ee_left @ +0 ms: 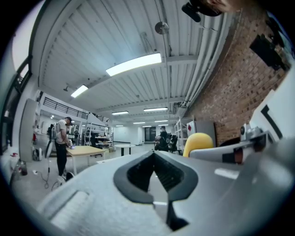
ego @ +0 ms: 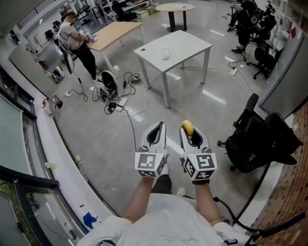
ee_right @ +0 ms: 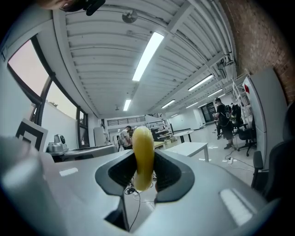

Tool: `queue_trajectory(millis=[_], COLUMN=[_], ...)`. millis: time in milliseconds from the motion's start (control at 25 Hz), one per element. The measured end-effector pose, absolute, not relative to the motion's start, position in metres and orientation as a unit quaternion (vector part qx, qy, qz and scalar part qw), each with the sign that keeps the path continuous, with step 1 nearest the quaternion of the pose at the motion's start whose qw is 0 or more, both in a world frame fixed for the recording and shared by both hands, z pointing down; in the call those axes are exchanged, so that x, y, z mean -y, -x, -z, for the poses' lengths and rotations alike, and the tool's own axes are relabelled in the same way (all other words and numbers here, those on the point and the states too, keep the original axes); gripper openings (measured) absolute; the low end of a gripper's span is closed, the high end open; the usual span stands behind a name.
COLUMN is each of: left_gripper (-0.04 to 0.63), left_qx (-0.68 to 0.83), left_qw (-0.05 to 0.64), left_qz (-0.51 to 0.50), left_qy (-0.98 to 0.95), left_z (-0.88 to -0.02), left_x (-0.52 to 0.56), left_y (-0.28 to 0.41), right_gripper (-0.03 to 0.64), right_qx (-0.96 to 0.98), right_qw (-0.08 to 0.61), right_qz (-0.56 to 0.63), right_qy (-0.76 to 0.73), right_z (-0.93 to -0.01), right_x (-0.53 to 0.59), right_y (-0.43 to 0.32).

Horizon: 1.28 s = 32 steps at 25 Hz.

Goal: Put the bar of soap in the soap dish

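In the head view both grippers are held side by side above the grey floor. My right gripper (ego: 190,129) is shut on a yellow bar of soap (ego: 187,127), which stands upright between its jaws (ee_right: 143,154) and sticks out past the tips. My left gripper (ego: 156,129) is just left of it, its jaws closed together with nothing between them (ee_left: 154,161). From the left gripper view the soap (ee_left: 198,142) shows to the right. A small pale object (ego: 166,53), perhaps the soap dish, sits on the white table (ego: 190,45) some way ahead.
A black office chair (ego: 260,139) stands close on the right. Cables and gear (ego: 113,93) lie on the floor ahead left. A wooden table (ego: 115,32) with a person (ego: 77,41) beside it, a round table (ego: 174,7) and more seated people (ego: 248,21) are farther off.
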<state>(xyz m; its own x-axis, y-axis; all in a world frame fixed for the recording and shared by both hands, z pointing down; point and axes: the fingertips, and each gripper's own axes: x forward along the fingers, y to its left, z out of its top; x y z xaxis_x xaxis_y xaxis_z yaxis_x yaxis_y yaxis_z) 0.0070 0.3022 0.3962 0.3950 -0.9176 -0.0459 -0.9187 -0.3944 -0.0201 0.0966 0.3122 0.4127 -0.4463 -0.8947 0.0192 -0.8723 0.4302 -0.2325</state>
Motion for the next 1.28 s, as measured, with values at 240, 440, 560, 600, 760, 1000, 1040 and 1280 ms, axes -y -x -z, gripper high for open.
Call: queue_trajectory(millis=[240,440,560,600,760,1000,1040,1280], left_gripper=[0.002,0.002,0.002,0.002,0.002,0.003,0.003,0.003], left_qx=[-0.542,-0.537,-0.527,-0.524,-0.519,-0.556,-0.560,-0.567], left_qw=[-0.005,-0.018,-0.027,-0.026,-0.012,0.017,0.014,0.006], left_qz=[-0.036,-0.068,-0.098,-0.103,-0.099,-0.036,-0.024,-0.029], left_qy=[0.839,0.840,0.844,0.845,0.849,0.830,0.828,0.823], left_z=[-0.409,-0.393,-0.377,-0.373,-0.369,-0.396,-0.406,-0.418], left_x=[-0.239,-0.172,-0.137,-0.127,-0.092,-0.035,-0.025,0.026], left_y=[-0.014,-0.003,0.011,0.016,0.030,0.050,0.052,0.061], right_gripper=[0.118,0.118,0.118,0.118,0.118,0.118,0.118,0.118], right_qx=[-0.836,-0.836,-0.841,-0.843,-0.852,-0.857,-0.856,-0.862], right_qw=[0.038,0.031,0.027,0.024,0.021,0.005,0.000,0.001], right_qz=[0.100,0.086,0.082,0.082,0.083,0.075,0.079,0.099], right_qy=[0.539,0.541,0.535,0.531,0.517,0.509,0.510,0.498], right_z=[-0.424,-0.407,-0.399,-0.398,-0.395,-0.404,-0.408,-0.424], right_x=[-0.254,-0.195,-0.159,-0.147,-0.108,-0.067,-0.060,0.006], right_y=[-0.108,-0.107,-0.093,-0.085,-0.055,-0.033,-0.033,-0.028])
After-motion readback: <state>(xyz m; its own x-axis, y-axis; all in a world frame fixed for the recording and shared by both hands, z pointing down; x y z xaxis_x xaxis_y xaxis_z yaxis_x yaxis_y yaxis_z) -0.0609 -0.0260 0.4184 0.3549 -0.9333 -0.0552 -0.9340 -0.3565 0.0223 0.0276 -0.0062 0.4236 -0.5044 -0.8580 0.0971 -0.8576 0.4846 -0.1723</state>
